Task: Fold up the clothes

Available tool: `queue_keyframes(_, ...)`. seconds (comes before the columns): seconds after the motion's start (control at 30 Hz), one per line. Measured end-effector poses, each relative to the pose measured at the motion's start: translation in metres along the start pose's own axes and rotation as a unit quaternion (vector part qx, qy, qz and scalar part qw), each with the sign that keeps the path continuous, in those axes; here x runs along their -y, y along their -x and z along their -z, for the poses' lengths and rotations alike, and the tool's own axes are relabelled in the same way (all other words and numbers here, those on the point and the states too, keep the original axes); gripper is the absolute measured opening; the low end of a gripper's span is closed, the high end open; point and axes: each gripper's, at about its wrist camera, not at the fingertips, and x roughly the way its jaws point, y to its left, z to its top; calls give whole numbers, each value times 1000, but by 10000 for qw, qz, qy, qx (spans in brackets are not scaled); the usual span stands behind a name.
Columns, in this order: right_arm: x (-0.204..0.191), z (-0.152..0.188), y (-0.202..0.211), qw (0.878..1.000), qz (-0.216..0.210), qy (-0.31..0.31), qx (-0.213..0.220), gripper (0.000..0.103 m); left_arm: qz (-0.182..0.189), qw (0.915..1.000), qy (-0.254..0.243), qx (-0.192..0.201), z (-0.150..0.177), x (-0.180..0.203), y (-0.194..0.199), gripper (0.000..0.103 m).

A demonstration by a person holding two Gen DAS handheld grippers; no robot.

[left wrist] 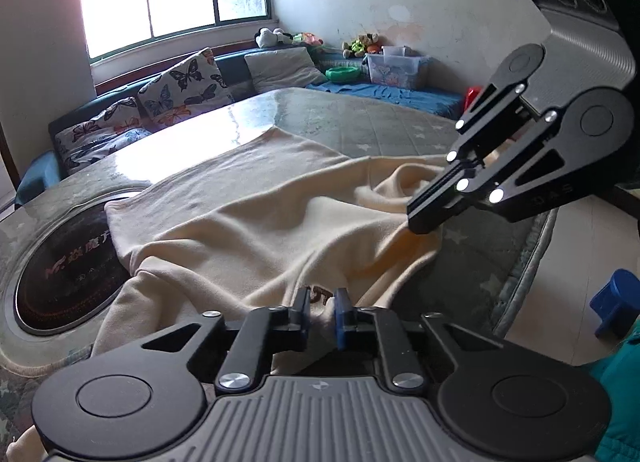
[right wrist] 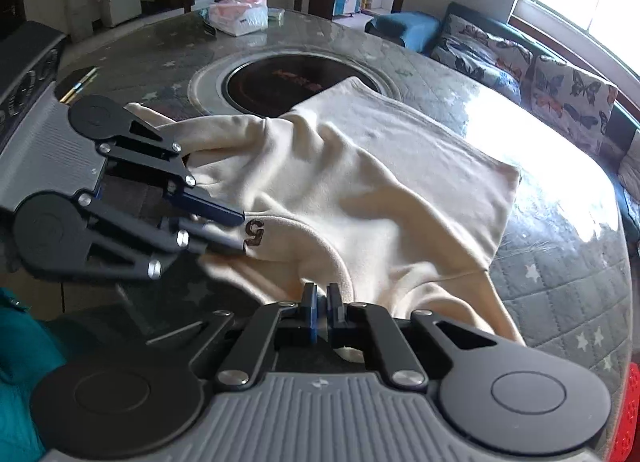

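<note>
At the near edge of the round desk (right wrist: 580, 282), with its grey quilted star-print cover under clear glass, the left gripper (left wrist: 322, 304) has its two blue-padded fingers drawn narrow around a fold of the cream-coloured soft knit garment (left wrist: 240, 213), right beside a dark brown embroidered "5" (right wrist: 254, 232) on the cloth; a slim gap shows between the pads, and cloth seems to run up between them, though the left wrist view is too foreshortened to be certain of the pinch. The right gripper (right wrist: 321, 302) is likewise nearly closed, its fingers pinching the garment's near hem, and in the left wrist view its black tips (left wrist: 420, 221) bite into a bunched edge of the fabric lifted slightly off the desk. The two grippers sit near each other along the same edge. The garment spreads away from them in loose wrinkles, its far part lying flat and partly overlapping the round black inset cooktop with a metal ring (right wrist: 296, 79) in the desk's middle. Beyond that rest a white and pink tissue pack (right wrist: 240, 15) and a thin brass-tipped pen (right wrist: 80, 83). A sofa with butterfly-print cushions (left wrist: 180, 85) stands under the window, and a blue plastic stool (left wrist: 616, 302) is on the floor.
</note>
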Motion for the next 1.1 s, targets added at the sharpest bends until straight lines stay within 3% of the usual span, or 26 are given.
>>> queue_keyframes(0.27,1,12,9,9993,-332,81,-163,2,330,9994,110,15,10,-4,25,4)
queue_keyframes(0.43,14,-4,7,9989,-175,-223,370,5,357,9993,147,3,6,-6,25,5)
queue_keyframes(0.6,24,-17,-30,9980,-339,-467,267,8,86,9982,527,287,-19,-25,18,7)
queue_keyframes(0.77,17,-8,-51,9968,-607,-522,19,10,-36,9935,1134,9,-23,-44,-25,7)
queue_keyframes(0.93,2,8,-35,9958,-848,-350,-30,10,-333,9915,1219,-312,-10,-50,-40,7)
queue_keyframes(1.1,11,4,-19,9954,-753,-486,323,10,-603,9882,1342,-437,3,-61,-25,9)
